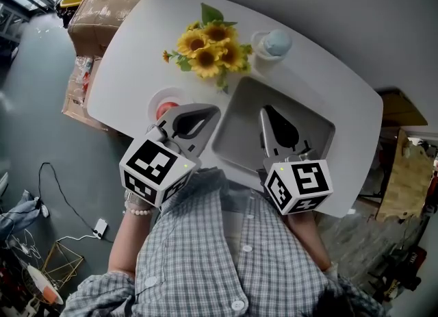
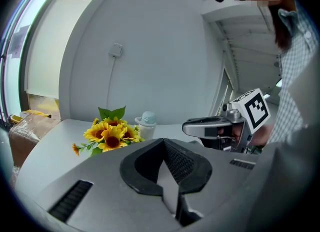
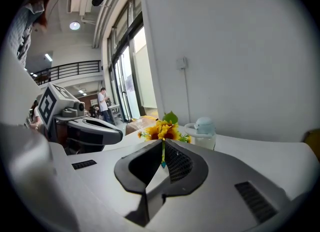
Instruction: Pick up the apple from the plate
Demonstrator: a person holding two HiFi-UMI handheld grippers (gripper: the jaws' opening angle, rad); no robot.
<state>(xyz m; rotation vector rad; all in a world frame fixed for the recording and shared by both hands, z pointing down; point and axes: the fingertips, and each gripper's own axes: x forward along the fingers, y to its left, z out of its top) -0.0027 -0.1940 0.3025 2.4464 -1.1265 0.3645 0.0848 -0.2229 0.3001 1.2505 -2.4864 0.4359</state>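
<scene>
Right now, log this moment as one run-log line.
left gripper: shut, empty, by plate | right gripper: shut, empty, over tray | apple: on plate, not grasped

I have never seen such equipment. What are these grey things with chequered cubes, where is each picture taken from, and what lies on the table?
There is no robot: a person holds two hand tools, the left gripper and the right gripper, each carrying a marker cube. The head view comes from a camera on the person's head, looking down. The two gripper views come from cameras riding on each gripper. On the white table are sunflowers, a white jug, a grey tray, and a red apple on a plate. Both grippers are shut and hold nothing.
</scene>
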